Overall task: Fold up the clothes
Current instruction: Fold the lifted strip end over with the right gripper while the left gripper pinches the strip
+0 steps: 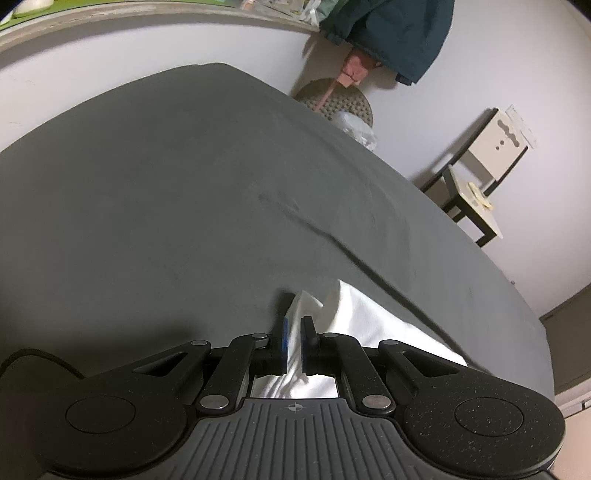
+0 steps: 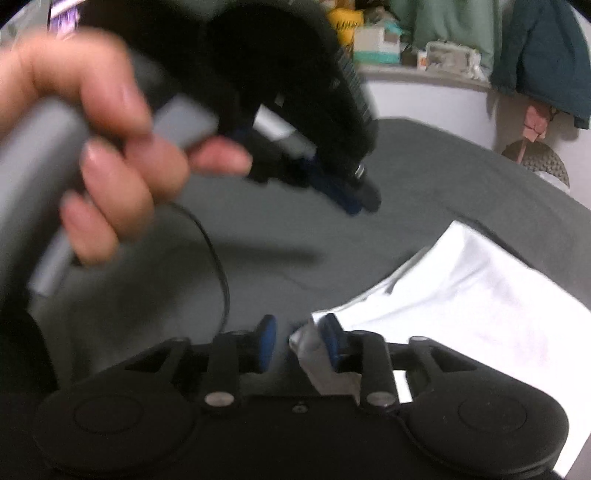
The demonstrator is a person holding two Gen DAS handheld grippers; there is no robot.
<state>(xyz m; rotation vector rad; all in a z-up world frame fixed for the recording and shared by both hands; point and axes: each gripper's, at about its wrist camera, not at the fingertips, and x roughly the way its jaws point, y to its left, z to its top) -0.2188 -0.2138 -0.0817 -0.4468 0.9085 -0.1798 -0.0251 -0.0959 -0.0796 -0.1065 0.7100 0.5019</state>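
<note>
A white garment (image 1: 369, 325) (image 2: 480, 295) lies folded flat on the dark grey bed sheet (image 1: 184, 203) (image 2: 424, 166). My left gripper (image 1: 294, 343) has its blue-padded fingers nearly together, only a thin slit between them, and the white cloth shows beyond and below it. In the right wrist view the left gripper (image 2: 354, 199) is blurred and lifted off the bed, held by a hand (image 2: 110, 166), with no cloth in it. My right gripper (image 2: 295, 343) is open at the garment's near left corner. That corner touches its right finger (image 2: 330, 339).
A dark teal jacket (image 1: 399, 33) hangs at the wall above a round knobbly stool (image 1: 340, 99). A small table (image 1: 476, 192) with a white box (image 1: 498, 147) stands beyond the bed's right edge. A black cable (image 2: 221, 277) hangs from the left gripper.
</note>
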